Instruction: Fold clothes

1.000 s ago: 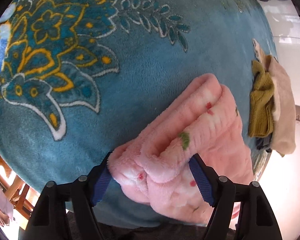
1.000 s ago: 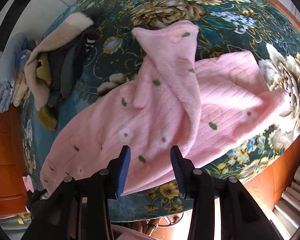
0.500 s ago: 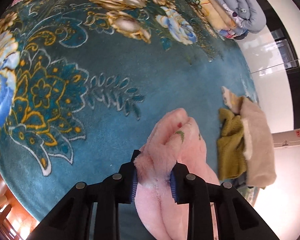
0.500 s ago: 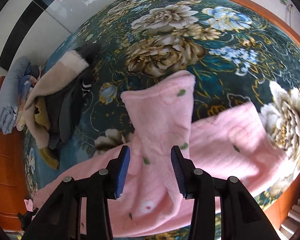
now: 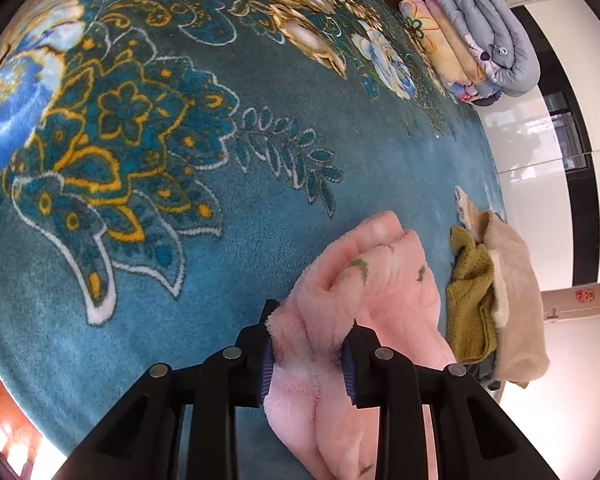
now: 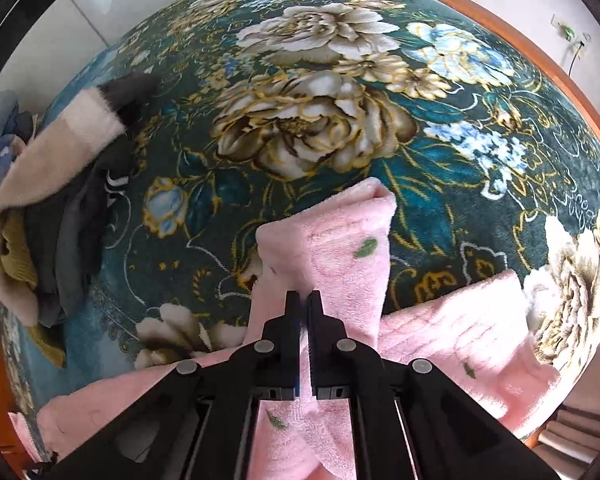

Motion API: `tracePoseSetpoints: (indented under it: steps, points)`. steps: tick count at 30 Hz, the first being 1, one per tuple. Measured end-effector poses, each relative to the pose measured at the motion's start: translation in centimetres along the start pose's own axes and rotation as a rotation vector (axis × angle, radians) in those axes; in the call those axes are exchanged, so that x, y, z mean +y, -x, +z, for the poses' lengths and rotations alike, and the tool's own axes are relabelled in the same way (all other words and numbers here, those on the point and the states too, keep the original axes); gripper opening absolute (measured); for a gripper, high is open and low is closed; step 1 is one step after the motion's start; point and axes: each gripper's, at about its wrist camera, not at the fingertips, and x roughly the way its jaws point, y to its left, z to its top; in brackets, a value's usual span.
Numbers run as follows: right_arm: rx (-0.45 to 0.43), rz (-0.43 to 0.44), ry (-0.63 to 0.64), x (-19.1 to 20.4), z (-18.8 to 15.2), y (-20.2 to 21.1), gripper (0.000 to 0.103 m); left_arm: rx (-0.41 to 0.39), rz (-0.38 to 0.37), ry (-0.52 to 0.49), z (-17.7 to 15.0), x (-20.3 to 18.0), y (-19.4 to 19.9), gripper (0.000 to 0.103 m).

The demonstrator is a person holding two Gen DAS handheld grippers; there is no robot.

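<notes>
**Both claws pinch the pink fleece on the flowered blanket**

The pink fleece garment point(image 6: 342, 264) lies spread on the teal floral blanket point(image 5: 228, 264) that covers the bed, with one narrow part of it, a sleeve by the look, drawn up away from the rest. The right claw point(image 6: 304, 300) is closed down tight on that part; its two black fingers point(image 6: 290, 312) stand almost together with only a thin fold of pink between them. The left claw point(image 5: 310, 334) grips a thicker bunch of the same fleece, jaws narrow and the blue pads point(image 5: 267, 364) pressed into the pile on either side, so the cloth bulges out above them.

Just beside the pink bunch, at the blanket's edge, sits a heap of other clothes point(image 5: 496, 300): an olive knit, a beige fleece and something dark underneath. Farther off, at the far corner of the bed, folded quilts point(image 5: 476, 32) are stacked against the wooden headboard.
</notes>
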Motion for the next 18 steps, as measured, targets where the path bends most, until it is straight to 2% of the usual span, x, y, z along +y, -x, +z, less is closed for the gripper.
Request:
tracePoseSetpoints:
  steps: [4, 6, 8, 12, 15, 18]
  points:
    - [-0.140, 0.235, -0.127, -4.6, -0.7, 7.7, 0.003, -0.014, -0.043, 0.013, 0.2, 0.1, 0.0, 0.030]
    - [-0.223, 0.308, -0.201, -8.4, -2.3, 11.1, 0.003, -0.020, -0.049, 0.012, 0.2, 0.0, 0.1, 0.030]
    - [-0.262, 0.280, -0.263, -12.5, -4.5, 12.0, 0.003, -0.024, -0.050, 0.013, 0.1, 0.0, 0.2, 0.030]
    - [-0.108, 0.118, -0.405, -19.6, -9.2, 6.6, 0.003, -0.019, -0.058, 0.043, -0.3, 0.5, 0.6, 0.030]
    - [-0.097, 0.106, -0.504, -22.9, -11.8, 4.4, 0.003, -0.020, -0.061, 0.062, -0.4, 0.5, 0.7, 0.030]
    - [-0.085, 0.080, -0.512, -23.7, -12.2, 4.3, 0.006, -0.024, -0.056, 0.064, -0.4, 0.4, 0.7, 0.030]
